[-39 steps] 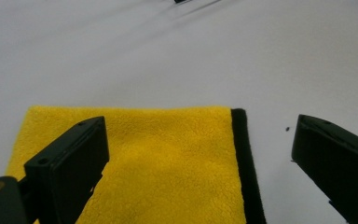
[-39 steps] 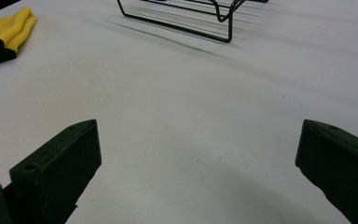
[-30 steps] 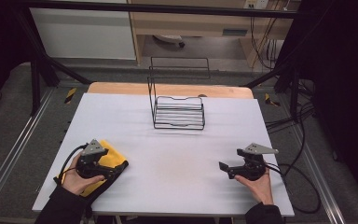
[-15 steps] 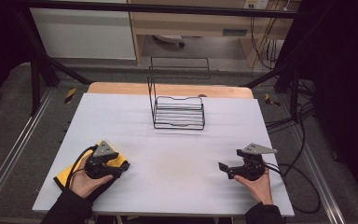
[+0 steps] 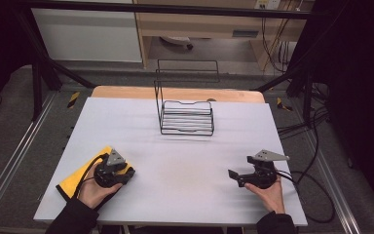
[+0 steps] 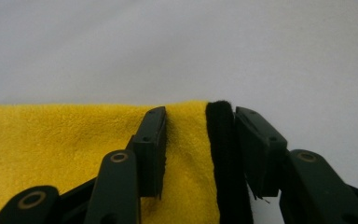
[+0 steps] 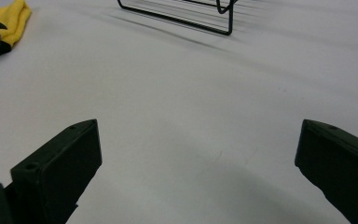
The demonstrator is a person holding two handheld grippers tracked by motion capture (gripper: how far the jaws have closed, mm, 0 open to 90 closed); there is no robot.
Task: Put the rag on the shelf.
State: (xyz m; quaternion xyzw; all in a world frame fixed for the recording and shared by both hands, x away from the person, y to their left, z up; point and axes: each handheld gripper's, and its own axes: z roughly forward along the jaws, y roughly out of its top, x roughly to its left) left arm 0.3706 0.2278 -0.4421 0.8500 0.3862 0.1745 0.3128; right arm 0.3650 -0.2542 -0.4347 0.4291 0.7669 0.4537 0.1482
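Note:
A yellow cloth [image 5: 73, 183] with a black hem lies flat at the near left of the white table [image 5: 175, 165]. My left gripper [image 5: 126, 173] is lowered onto its right corner. In the left gripper view the jaws [image 6: 198, 114] have just been closing. A strip of the cloth [image 6: 51, 149] lies between them, with the black hem [image 6: 219, 140] standing against the right pad. The cloth between the pads looks flat, not pinched. My right gripper [image 5: 236, 178] rests at the near right, its jaws [image 7: 198, 135] wide open over bare table.
A black wire rack [image 5: 187, 117] stands at the middle back of the table, and its base [image 7: 186, 18] is far ahead in the right gripper view. Cables trail off the table's right side. A wooden strip runs along the far edge.
My left gripper has slid right across the cloth to its right corner and sunk a little. The right gripper has kept still.

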